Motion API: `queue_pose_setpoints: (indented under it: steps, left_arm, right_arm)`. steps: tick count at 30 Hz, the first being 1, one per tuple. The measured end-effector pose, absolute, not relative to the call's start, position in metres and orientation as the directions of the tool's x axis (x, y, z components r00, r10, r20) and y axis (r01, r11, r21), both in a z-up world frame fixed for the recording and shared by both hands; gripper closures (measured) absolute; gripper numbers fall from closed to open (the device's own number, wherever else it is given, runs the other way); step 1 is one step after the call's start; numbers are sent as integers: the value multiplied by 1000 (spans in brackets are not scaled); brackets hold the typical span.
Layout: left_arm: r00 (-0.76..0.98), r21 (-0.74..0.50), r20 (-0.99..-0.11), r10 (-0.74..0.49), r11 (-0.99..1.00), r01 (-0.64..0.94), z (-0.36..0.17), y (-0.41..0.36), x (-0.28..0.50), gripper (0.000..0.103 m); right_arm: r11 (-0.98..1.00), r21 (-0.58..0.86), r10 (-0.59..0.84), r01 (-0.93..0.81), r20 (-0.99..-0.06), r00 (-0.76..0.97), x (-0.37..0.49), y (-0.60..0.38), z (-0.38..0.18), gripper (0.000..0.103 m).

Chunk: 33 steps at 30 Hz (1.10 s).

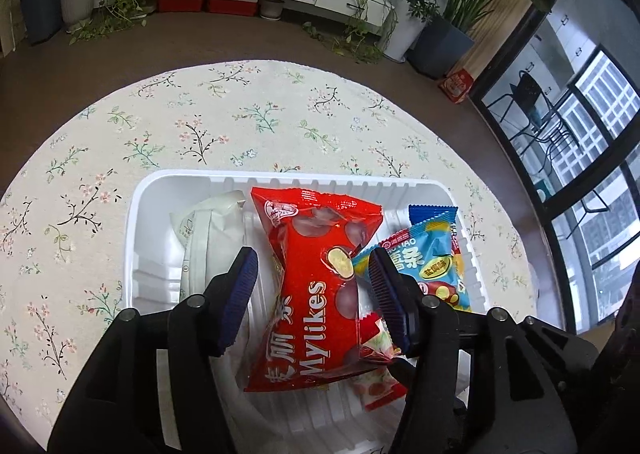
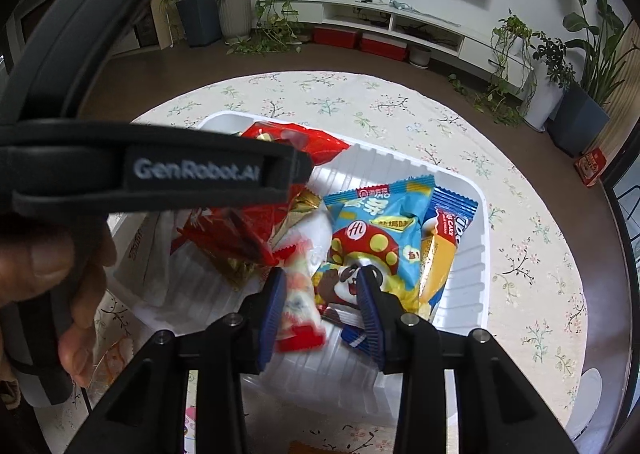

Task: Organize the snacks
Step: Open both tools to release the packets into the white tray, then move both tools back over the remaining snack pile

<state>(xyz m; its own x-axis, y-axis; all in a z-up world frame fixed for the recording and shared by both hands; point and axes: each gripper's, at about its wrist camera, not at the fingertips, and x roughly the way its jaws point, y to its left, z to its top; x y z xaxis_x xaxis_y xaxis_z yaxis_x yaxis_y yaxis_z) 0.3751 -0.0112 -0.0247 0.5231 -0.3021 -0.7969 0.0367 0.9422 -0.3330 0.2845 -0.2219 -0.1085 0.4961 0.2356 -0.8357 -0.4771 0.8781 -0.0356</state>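
Jaws of the left gripper (image 1: pixel 312 266) stand apart over the white tray (image 1: pixel 132 238), the red Mylikes bag (image 1: pixel 316 294) lying between them, pads clear of it. Over on the right gripper (image 2: pixel 322 286) the jaws sit narrower, straddling a small red-and-white candy packet (image 2: pixel 298 306); whether they pinch it is hard to tell. Beside it lies the blue mushroom-print packet (image 2: pixel 372 230). All rests on the floral worktop (image 1: pixel 200 122).
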Motion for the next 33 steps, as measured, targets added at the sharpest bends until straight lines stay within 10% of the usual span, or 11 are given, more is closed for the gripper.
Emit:
queue_pose_setpoints:
  steps: [12,20,33]
  left_arm:
    - [567,-357,-759,-321,933,50,8,0,350,31]
    - [631,-289,-712,-307,948,136,49,6,293,1]
    - [661,-242,-718,-218,969,56,54,57,152,1]
  right_arm:
    - [894,-28,239,-447,-814,530,276,-233,-87,47]
    - [908,43,306,-417,-748,589,251,-266,-49,25]
    - [935,179,340,-306,-701,627,140,-340,-46,19]
